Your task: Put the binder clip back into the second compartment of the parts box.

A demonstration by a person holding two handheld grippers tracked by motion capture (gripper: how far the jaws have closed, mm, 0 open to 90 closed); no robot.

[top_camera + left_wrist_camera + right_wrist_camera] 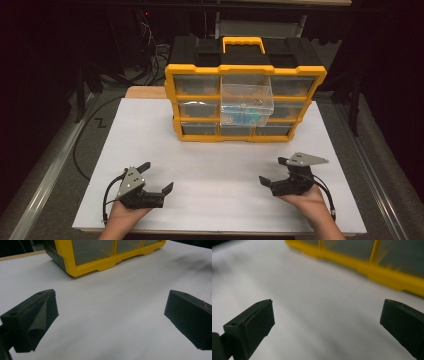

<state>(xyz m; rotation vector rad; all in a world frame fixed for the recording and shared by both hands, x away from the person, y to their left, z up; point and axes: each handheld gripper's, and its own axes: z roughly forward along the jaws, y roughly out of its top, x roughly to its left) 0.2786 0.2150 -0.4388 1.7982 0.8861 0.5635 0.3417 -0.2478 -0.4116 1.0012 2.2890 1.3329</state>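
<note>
A yellow and black drawer cabinet [245,102] stands at the far middle of the white sheet [215,200]. Its clear middle drawer [247,104] is pulled out, with small items inside. My left gripper [159,175] rests low on the sheet near the front left, open and empty. At the front right, my right gripper [272,170] also stands open with nothing between its fingers. In the left gripper view the jaws spread wide around my left gripper [110,312], the cabinet [100,265] ahead. The right gripper view shows my right gripper [327,322] wide apart, the cabinet's yellow base [387,275] beyond.
A black cable [80,145] loops off the sheet's left side beside a metal rail [45,175]. Wires [150,45] hang behind the cabinet. A wooden board edge [145,92] shows at the sheet's far left corner. Bare white sheet lies between the grippers and the cabinet.
</note>
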